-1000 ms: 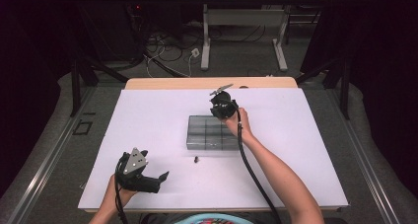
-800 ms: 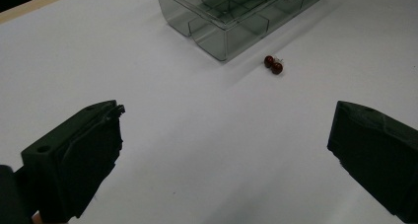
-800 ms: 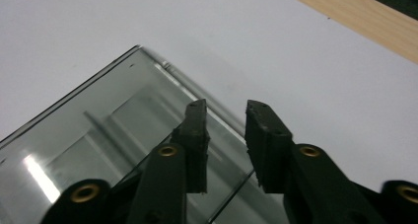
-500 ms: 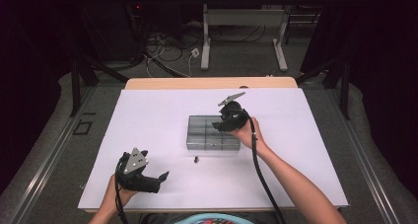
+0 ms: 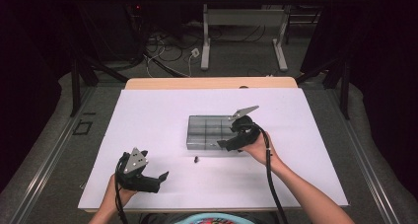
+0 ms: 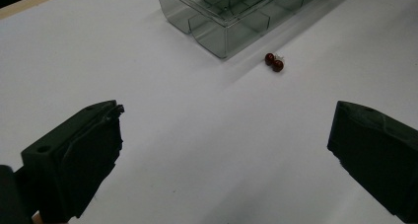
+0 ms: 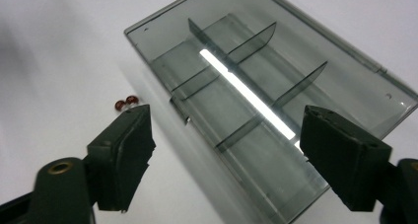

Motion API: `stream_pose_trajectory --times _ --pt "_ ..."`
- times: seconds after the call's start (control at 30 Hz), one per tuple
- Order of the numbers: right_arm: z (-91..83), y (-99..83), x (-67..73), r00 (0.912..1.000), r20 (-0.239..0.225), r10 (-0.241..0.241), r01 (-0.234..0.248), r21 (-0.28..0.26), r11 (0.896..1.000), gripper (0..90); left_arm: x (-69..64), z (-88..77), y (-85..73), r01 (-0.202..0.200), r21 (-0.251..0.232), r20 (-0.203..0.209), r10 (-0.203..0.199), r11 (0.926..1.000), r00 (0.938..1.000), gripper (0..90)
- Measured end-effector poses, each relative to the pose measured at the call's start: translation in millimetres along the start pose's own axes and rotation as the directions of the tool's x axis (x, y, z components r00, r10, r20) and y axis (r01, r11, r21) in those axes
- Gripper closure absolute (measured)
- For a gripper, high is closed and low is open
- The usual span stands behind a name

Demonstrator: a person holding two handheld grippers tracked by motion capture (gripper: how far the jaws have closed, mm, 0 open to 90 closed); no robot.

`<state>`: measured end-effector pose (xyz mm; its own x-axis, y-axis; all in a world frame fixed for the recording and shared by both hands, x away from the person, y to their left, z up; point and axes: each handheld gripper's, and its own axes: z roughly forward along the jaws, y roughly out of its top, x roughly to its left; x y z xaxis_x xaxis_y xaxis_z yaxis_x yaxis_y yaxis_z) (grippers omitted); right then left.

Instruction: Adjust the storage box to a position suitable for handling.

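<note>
Smoky clear plastic forms the divided organizer box [image 5: 213, 132], which is set at the centre of the high view on the white table [image 5: 148, 115]. Over its right end the right gripper [image 5: 235, 141] is held, its jaws apart after just opening, with nothing between them. Two small dark red beads [image 6: 274, 62] are seen just beside the box's near wall, below centre. At the lower left the left gripper [image 5: 156, 178] is held with jaws spread wide and empty.
</note>
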<state>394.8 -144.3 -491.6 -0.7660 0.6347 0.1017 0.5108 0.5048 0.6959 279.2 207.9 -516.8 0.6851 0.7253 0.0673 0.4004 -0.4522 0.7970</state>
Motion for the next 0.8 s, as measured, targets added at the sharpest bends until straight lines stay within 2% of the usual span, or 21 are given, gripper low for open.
stream_pose_trajectory --times 0.13,0.23,0.3,0.4,0.53,0.77,0.8 --pt "-7.2 -8.2 4.6 0.9998 -0.017 -0.013 0.012 -0.005 1.000 16.0 0.0 0.2 0.0 -0.001 0.000 0.000 0.001 1.0000 1.0000 0.0" --pt "-12.3 -14.5 8.1 0.9996 -0.022 -0.019 0.019 -0.028 0.999 14.9 0.2 0.0 -0.1 -0.001 0.000 0.000 0.001 1.0000 1.0000 0.0" --pt "-17.0 -19.2 10.9 0.9997 -0.019 -0.012 0.011 -0.041 0.999 14.4 0.2 -0.2 -0.1 -0.001 -0.001 -0.001 0.001 1.0000 1.0000 0.0" --pt "-22.4 -26.4 13.7 0.9993 -0.038 -0.006 0.004 -0.033 0.999 12.2 0.3 0.3 -0.6 -0.003 0.003 0.002 0.003 1.0000 1.0000 0.0" --pt "-24.5 -35.4 17.4 0.9990 -0.044 -0.003 0.002 -0.026 1.000 8.2 1.9 0.8 -1.0 -0.003 0.003 -0.001 0.003 1.0000 1.0000 0.0" --pt "-21.9 -39.3 19.3 0.9987 -0.047 -0.021 0.020 -0.033 0.999 3.8 -0.7 0.3 0.7 -0.017 0.002 0.002 0.017 0.9999 0.9999 0.0" --pt "-21.9 -38.8 19.7 0.9986 -0.051 -0.015 0.014 -0.021 1.000 3.2 -0.9 0.1 0.8 -0.017 0.001 -0.001 0.017 0.9999 0.9999 0.0"
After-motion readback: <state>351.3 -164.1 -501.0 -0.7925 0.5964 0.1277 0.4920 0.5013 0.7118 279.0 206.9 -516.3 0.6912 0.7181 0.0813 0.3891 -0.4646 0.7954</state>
